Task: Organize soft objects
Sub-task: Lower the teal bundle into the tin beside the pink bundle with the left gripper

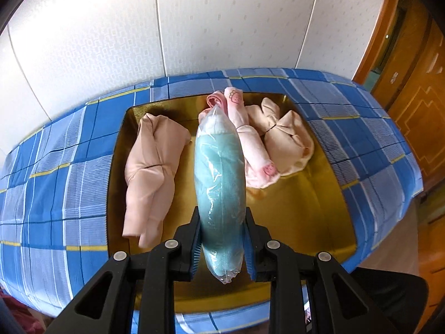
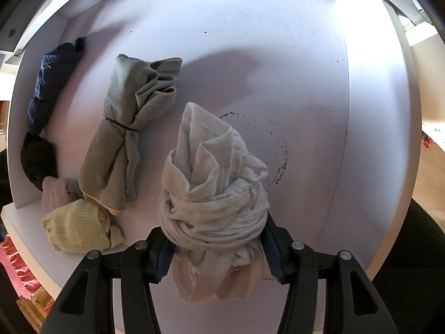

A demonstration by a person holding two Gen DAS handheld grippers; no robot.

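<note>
While the left gripper (image 1: 222,239) squeezes a teal roll in a clear plastic bag (image 1: 219,183) between its blue pads, the roll hangs above a gold tray (image 1: 306,217) that sits on a bench covered with a blue checked cloth (image 1: 55,194). On the tray's left side lies a beige bundle (image 1: 150,172); right of the held roll lie a pink rolled cloth (image 1: 250,139) and then a cream bundle (image 1: 289,142), the two touching each other.

At the right wrist, a dark blue cloth (image 2: 52,83) and a black one (image 2: 37,161) lie against the left wall of a white box (image 2: 361,111). Near them sit a small mauve piece (image 2: 57,192) and a pale yellow knitted roll (image 2: 78,225). Further right is a grey bundle tied with a dark band (image 2: 122,128). The right gripper (image 2: 219,250) is closed partway on a white twisted bundle (image 2: 211,183), which rests on the box floor, its pads pressing both sides.
</note>
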